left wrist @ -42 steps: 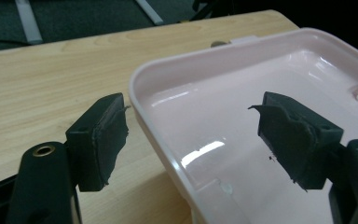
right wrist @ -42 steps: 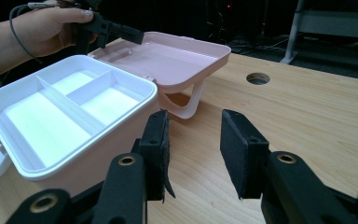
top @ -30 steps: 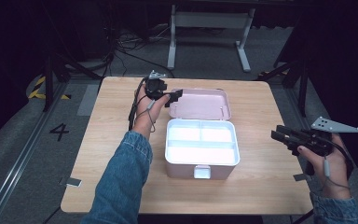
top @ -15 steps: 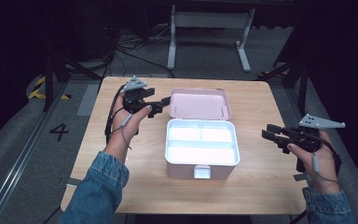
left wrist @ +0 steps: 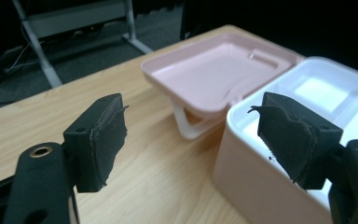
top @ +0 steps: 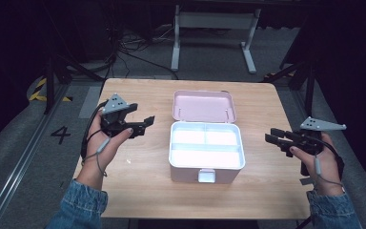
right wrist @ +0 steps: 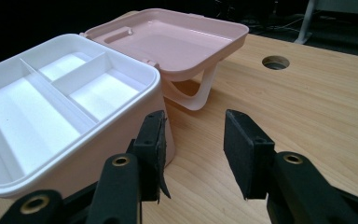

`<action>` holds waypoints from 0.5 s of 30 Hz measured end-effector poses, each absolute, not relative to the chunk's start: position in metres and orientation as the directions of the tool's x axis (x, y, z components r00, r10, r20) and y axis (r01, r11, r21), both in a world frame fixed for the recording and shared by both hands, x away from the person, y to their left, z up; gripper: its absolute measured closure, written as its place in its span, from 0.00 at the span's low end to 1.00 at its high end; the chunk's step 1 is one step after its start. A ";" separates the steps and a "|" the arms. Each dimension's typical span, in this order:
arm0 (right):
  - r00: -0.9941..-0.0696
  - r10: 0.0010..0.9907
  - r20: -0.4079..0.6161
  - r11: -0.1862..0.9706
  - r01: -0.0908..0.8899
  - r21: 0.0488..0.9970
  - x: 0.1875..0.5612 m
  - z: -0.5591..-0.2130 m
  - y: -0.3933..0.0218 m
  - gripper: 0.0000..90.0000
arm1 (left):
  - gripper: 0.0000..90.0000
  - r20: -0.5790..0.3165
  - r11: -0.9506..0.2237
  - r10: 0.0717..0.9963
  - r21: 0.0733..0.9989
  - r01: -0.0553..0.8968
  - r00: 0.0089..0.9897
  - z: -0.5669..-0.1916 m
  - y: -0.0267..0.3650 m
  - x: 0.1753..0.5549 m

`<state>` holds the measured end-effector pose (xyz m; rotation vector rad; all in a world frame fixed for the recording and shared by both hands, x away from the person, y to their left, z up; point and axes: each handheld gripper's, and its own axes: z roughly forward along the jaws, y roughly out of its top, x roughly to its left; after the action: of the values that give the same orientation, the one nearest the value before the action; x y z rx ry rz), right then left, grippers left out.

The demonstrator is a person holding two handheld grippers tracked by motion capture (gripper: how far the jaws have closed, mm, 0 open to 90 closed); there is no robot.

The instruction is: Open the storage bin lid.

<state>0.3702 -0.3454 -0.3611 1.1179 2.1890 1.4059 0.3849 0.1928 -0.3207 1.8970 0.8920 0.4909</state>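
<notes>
Light wooden table (top: 143,191) with a round cable hole (right wrist: 275,62), grey floor (top: 24,157), dark room, white metal stand (top: 214,28), tangled cables (top: 124,45) behind

The high view is looking forward and down from above the person's side onto the light wooden table (top: 143,186). Each gripper view is riding low and close, facing inward along its jaws. All three are sharing the open pink plastic box with its white divided tray (top: 207,150) (left wrist: 242,154) (right wrist: 65,116).
</notes>
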 end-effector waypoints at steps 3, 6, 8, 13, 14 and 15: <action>-0.646 0.749 0.146 0.216 0.447 0.868 0.371 -0.363 -0.347 0.66 | 0.27 -0.019 -0.303 0.759 0.874 0.380 0.650 -0.323 0.202 0.375; -0.641 0.753 0.152 0.211 0.453 0.866 0.371 -0.364 -0.349 0.66 | 0.27 -0.022 -0.299 0.766 0.873 0.386 0.643 -0.327 0.210 0.369; -0.637 0.756 0.153 0.211 0.457 0.864 0.372 -0.365 -0.349 0.66 | 0.27 -0.021 -0.294 0.779 0.871 0.393 0.627 -0.331 0.214 0.364; -0.635 0.757 0.152 0.216 0.463 0.860 0.373 -0.368 -0.349 0.66 | 0.27 -0.041 -0.276 0.777 0.874 0.400 0.628 -0.337 0.223 0.353; -0.636 0.757 0.151 0.219 0.464 0.858 0.373 -0.368 -0.349 0.66 | 0.27 -0.052 -0.265 0.779 0.876 0.402 0.625 -0.339 0.225 0.351; -0.634 0.758 0.153 0.219 0.468 0.856 0.373 -0.368 -0.349 0.66 | 0.27 -0.055 -0.256 0.784 0.878 0.403 0.619 -0.340 0.228 0.350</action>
<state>0.3725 -0.3493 -0.3683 1.1491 2.1990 1.3784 0.3498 0.2275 -0.3396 1.8772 0.9483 0.4946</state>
